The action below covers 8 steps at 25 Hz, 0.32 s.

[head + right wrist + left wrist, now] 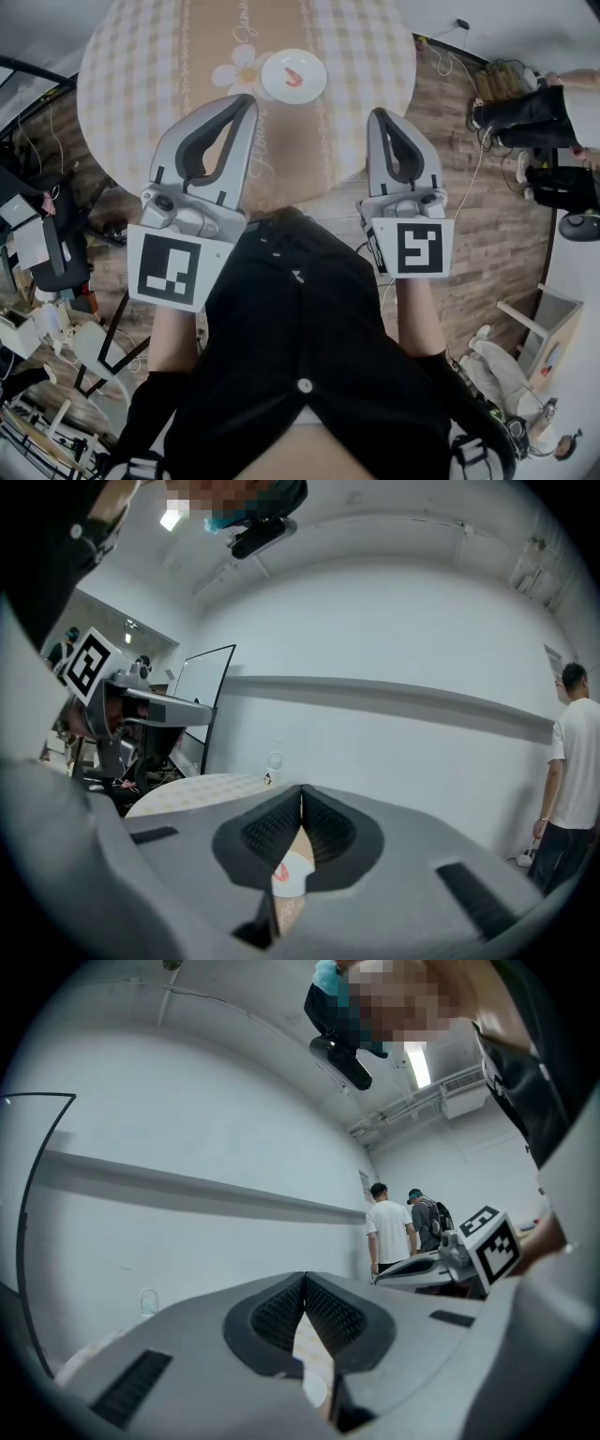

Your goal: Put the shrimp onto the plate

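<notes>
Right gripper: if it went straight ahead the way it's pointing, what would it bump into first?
Probably nothing close. The right gripper, shut, points almost level over the table. The plate with the shrimp lies below that line, so it would likely reach the white wall first; depth is unclear.

Glossy plate (311,89) rests on a matt checked tablecloth (141,56)
</notes>
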Tool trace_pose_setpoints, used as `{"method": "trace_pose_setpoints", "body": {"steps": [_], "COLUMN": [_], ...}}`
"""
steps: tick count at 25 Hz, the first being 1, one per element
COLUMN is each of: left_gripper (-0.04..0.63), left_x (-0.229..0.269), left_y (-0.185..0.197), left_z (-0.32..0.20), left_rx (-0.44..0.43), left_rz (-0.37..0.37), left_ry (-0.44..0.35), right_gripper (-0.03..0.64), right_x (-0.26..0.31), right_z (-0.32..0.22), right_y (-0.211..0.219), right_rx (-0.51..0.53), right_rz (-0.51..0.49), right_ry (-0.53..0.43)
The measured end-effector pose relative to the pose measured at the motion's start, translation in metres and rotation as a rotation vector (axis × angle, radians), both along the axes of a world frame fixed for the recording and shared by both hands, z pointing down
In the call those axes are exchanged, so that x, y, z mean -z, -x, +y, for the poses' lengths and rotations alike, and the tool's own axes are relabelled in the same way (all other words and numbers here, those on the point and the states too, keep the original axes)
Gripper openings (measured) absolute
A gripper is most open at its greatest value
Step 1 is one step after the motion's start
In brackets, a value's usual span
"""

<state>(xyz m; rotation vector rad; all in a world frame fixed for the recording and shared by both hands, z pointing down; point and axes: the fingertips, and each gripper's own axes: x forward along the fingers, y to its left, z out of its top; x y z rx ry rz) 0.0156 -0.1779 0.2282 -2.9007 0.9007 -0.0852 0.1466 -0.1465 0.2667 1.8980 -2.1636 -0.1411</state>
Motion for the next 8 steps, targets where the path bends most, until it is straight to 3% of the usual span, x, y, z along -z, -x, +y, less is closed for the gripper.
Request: {"method": "trace_pose_setpoints", "body": {"steps": [8], "left_gripper": [0.003], "left_x": [-0.0005], "left_y": [0.0021], "left_z": [0.0023], "left_rx": [0.001], "left_rz": [0.0], "left_ry": [0.003], "right_gripper": [0.002], "right_x": [-0.001], "right_z": [0.0007], "right_y": [0.0042], "right_rx": [0.009], "right_rz": [0.005], "right_ry": [0.004]}}
